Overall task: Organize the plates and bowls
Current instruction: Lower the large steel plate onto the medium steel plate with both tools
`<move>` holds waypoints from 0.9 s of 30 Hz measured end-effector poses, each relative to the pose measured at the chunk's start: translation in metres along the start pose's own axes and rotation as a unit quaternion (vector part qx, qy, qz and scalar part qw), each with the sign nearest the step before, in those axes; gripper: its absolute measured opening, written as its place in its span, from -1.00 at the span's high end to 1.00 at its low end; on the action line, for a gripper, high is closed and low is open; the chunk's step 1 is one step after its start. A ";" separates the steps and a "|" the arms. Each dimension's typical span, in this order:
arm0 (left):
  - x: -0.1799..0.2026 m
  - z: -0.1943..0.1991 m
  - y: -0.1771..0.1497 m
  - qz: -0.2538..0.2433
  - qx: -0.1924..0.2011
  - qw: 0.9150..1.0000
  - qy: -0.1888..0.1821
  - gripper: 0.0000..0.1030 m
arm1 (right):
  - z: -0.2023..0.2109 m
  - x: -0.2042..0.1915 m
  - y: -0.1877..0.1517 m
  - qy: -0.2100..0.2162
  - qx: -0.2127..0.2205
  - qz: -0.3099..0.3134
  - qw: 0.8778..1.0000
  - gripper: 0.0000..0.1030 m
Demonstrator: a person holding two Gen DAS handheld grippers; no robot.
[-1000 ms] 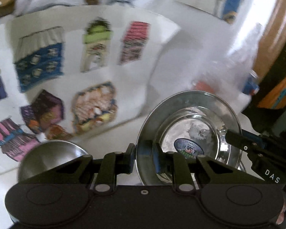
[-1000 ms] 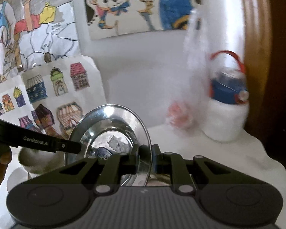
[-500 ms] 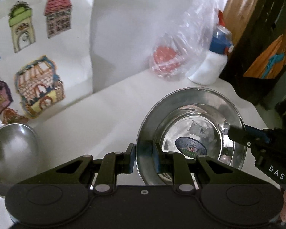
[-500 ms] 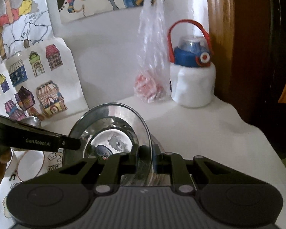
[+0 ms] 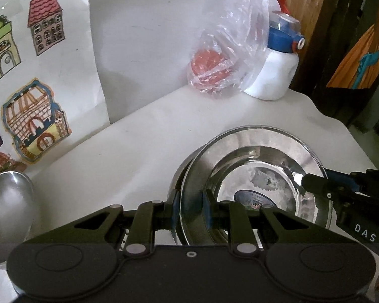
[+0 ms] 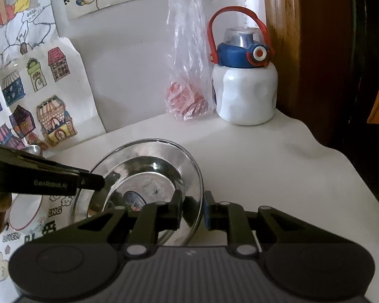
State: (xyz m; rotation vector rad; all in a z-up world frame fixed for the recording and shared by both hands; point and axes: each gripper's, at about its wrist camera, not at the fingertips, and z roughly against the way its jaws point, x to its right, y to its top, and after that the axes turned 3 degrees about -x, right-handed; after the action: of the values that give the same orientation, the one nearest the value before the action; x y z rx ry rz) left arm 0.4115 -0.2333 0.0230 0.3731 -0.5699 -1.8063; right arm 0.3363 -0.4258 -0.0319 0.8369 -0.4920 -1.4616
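Observation:
A shiny steel plate [image 5: 255, 161] with a round label in its middle is held low over the white table, over another steel dish [image 5: 179, 174] whose rim shows beneath it. My left gripper [image 5: 189, 212] is shut on the plate's left rim. My right gripper [image 6: 192, 208] is shut on the plate's right rim [image 6: 189, 159]. The right gripper also shows in the left wrist view [image 5: 305, 183], and the left gripper in the right wrist view [image 6: 98, 180]. A steel bowl [image 5: 7, 207] sits at the left.
A white water bottle with a blue lid [image 6: 245, 85] and a plastic bag holding something red [image 6: 187, 96] stand at the back by the wall. Children's drawings [image 6: 38, 96] lean against the wall. A white plate [image 6: 25, 210] lies at the left. The table edge [image 6: 361, 176] runs on the right.
Both grippers have carried the plate to the right and down toward the table. The plate has tilted flatter and now lies over a second steel dish.

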 end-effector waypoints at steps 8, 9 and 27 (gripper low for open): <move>0.003 -0.003 0.000 -0.004 0.001 1.000 0.006 0.60 | -0.009 -0.004 -0.005 -0.016 0.005 0.021 1.000 0.55; 0.003 -0.003 0.000 -0.005 0.001 1.000 0.007 0.60 | -0.010 -0.005 -0.006 -0.017 0.005 0.022 1.000 0.55; -0.002 -0.004 -0.002 0.009 -0.007 1.000 -0.012 0.46 | -0.016 -0.019 -0.019 -0.043 0.034 0.051 0.997 0.12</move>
State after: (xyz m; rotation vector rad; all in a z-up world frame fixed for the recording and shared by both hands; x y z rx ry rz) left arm 0.4121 -0.2316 0.0186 0.3366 -0.5763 -1.7987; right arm 0.3341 -0.4023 -0.0523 0.7937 -0.6419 -1.3977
